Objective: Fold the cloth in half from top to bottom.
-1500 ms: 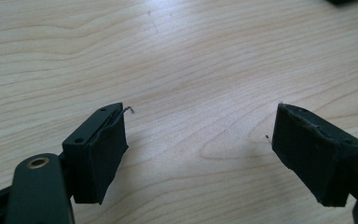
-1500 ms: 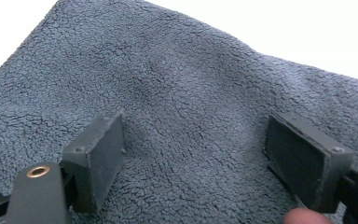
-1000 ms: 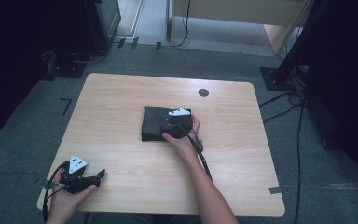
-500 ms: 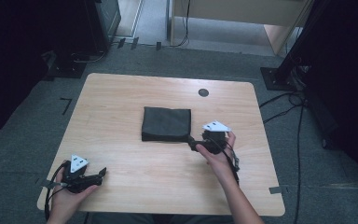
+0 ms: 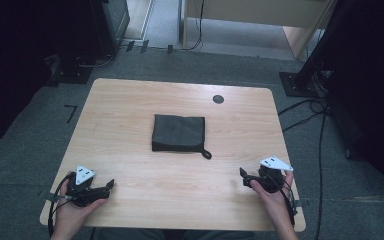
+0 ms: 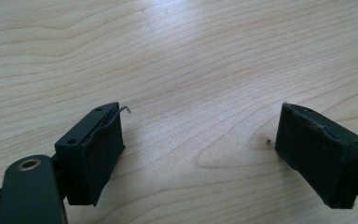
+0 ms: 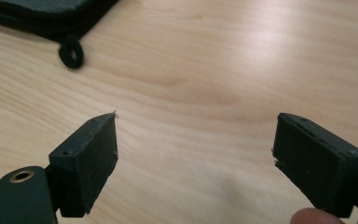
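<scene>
With the folded cloth [image 5: 178,132] sitting mid-table and both your grippers, left [image 5: 109,187] and right [image 5: 243,177], parked near the front edge with jaws wide and empty, I'd just leave that neat fold alone and rest.

Cloth [image 5: 178,132] mid-table [image 5: 130,105], between grippers
</scene>
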Demonstrator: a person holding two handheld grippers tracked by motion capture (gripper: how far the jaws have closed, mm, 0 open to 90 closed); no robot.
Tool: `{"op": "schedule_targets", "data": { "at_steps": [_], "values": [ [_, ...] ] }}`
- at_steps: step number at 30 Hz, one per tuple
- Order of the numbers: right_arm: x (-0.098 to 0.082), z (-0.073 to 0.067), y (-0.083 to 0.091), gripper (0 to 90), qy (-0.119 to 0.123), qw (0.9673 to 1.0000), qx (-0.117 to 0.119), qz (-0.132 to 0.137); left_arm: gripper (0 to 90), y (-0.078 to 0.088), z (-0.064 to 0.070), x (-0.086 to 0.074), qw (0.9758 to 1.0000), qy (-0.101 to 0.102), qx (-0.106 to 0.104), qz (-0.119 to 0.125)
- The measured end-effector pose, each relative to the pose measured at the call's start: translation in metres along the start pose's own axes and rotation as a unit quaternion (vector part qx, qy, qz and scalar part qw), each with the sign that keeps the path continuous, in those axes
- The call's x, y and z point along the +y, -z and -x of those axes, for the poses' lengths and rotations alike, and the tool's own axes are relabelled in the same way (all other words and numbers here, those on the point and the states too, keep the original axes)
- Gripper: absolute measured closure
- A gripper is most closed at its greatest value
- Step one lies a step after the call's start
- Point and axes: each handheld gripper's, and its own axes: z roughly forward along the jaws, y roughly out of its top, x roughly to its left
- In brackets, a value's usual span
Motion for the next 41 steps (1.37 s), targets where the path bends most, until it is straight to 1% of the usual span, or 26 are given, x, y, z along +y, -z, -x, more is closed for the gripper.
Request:
{"op": "schedule_targets", "data": {
  "at_steps": [2,8,13,15,19,21,39,40,41],
  "values": [
    [-0.008,0.007,0.004,13.8,-0.007,1.0000,-0.004,-0.004,15.3,0.000,0.000,0.000,1.0000,0.000,0.000,0.000],
    [-0.031,0.026,0.011,13.8,-0.018,0.9994,-0.018,-0.022,15.3,0.000,0.000,0.000,1.0000,0.000,0.000,0.000],
    [-0.045,0.034,0.015,13.9,-0.023,0.9988,-0.024,-0.036,15.3,0.000,0.000,0.000,1.0000,0.000,0.000,0.000],
    [-0.049,0.037,0.015,13.7,-0.020,0.9986,-0.026,-0.042,15.3,0.000,0.000,0.000,1.0000,0.000,0.000,0.000],
    [-0.052,0.037,0.016,13.4,-0.018,0.9988,-0.027,-0.036,15.3,0.000,0.000,0.000,1.0000,0.000,0.000,0.000],
    [-0.054,0.037,0.016,11.9,-0.017,0.9991,-0.027,-0.029,15.3,0.000,0.000,0.000,1.0000,0.000,0.000,0.000],
    [-0.054,0.038,0.016,11.8,-0.018,0.9990,-0.027,-0.030,15.2,0.000,0.000,0.000,1.0000,0.000,0.000,0.000],
    [-0.054,0.038,0.016,11.7,-0.022,0.9989,-0.031,-0.029,14.3,-0.001,0.000,0.000,1.0000,0.003,0.003,-0.002],
    [-0.054,0.038,0.016,11.6,-0.023,0.9988,-0.033,-0.029,11.5,-0.001,0.000,0.001,1.0000,0.005,0.006,-0.005]
  ]
}}
